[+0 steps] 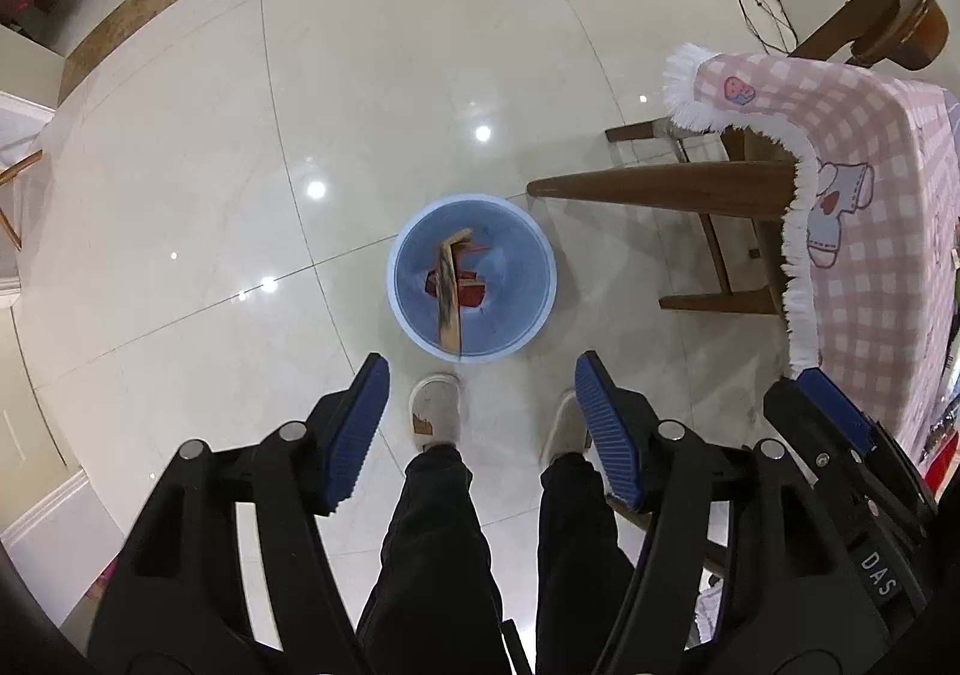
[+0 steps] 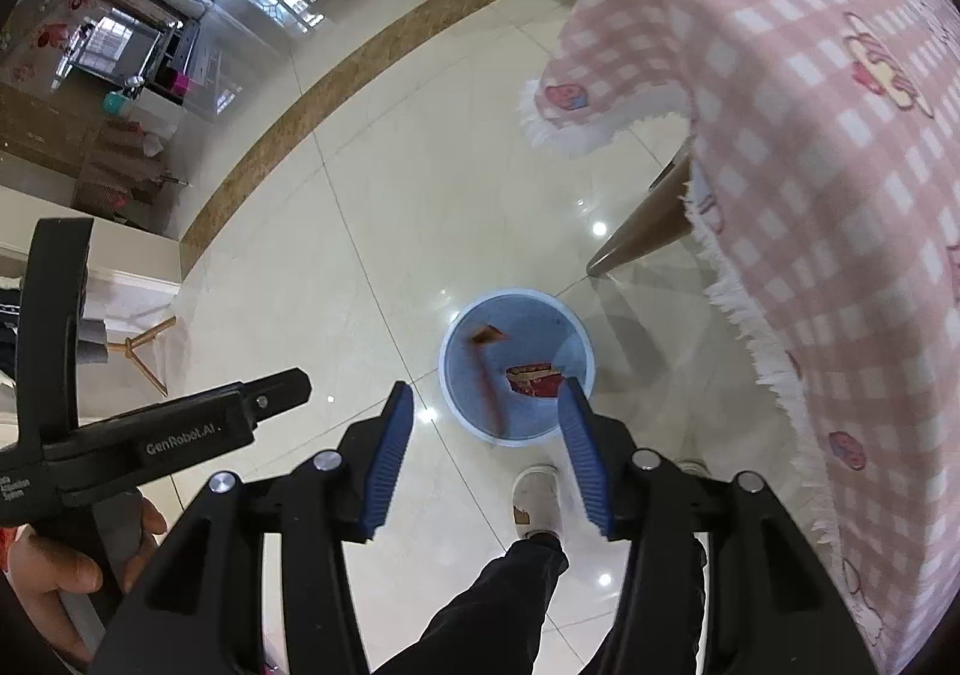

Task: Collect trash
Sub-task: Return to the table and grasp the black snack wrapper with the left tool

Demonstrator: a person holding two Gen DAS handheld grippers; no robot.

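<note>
A light blue round bin stands on the tiled floor beside the table. Inside lie a long flat wrapper and a red wrapper. The bin also shows in the right wrist view, with the red wrapper and a blurred long brown wrapper in it. My left gripper is open and empty, held high above the floor just short of the bin. My right gripper is open and empty, also above the bin's near edge.
A table with a pink checked cloth and wooden legs stands to the right, also in the right wrist view. The person's legs and slippers stand just before the bin. A wooden chair is behind the table.
</note>
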